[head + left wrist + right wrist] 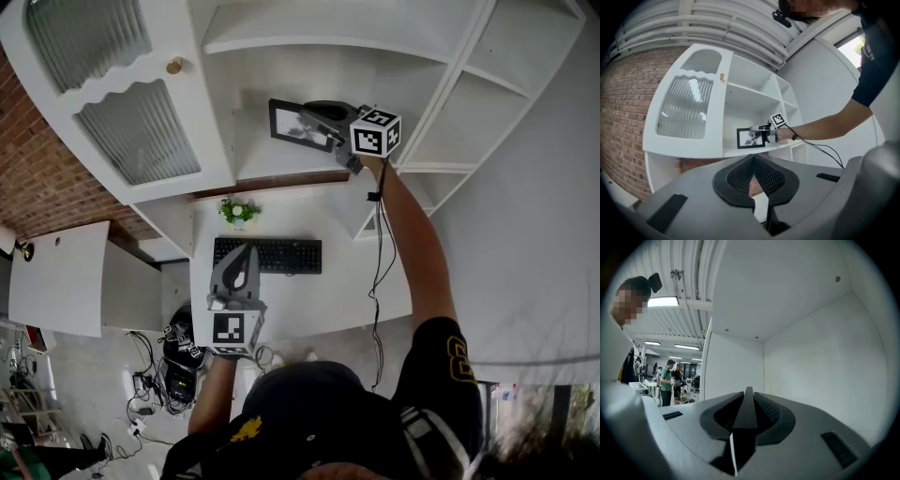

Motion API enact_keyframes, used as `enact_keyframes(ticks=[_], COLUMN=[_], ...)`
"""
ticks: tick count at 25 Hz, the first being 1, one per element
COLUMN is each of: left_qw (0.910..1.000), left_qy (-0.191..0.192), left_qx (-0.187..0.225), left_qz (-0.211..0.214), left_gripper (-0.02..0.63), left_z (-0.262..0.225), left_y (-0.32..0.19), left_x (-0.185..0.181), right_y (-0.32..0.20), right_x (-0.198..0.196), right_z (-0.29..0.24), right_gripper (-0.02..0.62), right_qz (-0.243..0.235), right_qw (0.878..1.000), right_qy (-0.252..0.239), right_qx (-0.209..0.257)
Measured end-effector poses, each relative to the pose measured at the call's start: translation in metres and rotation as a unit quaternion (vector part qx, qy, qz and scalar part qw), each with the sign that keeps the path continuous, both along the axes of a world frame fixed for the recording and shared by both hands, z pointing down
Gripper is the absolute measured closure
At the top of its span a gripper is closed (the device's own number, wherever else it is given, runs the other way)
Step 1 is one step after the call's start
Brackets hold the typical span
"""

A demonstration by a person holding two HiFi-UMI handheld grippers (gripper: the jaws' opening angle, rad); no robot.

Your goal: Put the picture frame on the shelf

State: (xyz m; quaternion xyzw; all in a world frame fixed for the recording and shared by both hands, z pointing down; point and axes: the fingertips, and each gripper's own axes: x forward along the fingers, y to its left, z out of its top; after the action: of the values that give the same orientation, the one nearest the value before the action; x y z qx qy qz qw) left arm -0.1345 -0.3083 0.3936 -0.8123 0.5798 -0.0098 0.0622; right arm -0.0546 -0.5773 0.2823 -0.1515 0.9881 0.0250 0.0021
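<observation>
shelf (272, 164): white board, under right gripper (314, 120) | on it: frame (286, 122) upright between that gripper's jaws, contact of its bottom edge with the board unclear | desk (347, 281): white, under left gripper (246, 249) | on it: keyboard (291, 255) just below that gripper's tips, plant (238, 211) just beyond them

Matt white shelf (277, 161) (ribbed glass door (139, 133))
</observation>
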Motion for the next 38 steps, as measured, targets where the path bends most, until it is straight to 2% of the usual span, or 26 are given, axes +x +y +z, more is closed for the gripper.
enact_keyframes(ticks=[10, 22, 38], left_qw=[1.0000, 1.0000, 1.0000], left_qy=[0.001, 0.000, 0.001], left_qx=[-0.002, 0.002, 0.003], left_qz=[0.000, -0.001, 0.000], left_gripper=[0.588, 0.588, 0.588], left_z=[0.002, 0.000, 0.000], left_y=[-0.001, 0.002, 0.006], left_x=[0.000, -0.001, 0.000], right_y=[-0.007, -0.005, -0.004], right_x=[0.004, 0.005, 0.013], right_z=[0.002, 0.002, 0.003], right_gripper=[0.528, 0.528, 0.528], right_qz=[0.007, 0.018, 0.026], right_qw=[1.000, 1.000, 1.000], right_qy=[0.007, -0.020, -0.002], right_qx=[-0.002, -0.003, 0.005])
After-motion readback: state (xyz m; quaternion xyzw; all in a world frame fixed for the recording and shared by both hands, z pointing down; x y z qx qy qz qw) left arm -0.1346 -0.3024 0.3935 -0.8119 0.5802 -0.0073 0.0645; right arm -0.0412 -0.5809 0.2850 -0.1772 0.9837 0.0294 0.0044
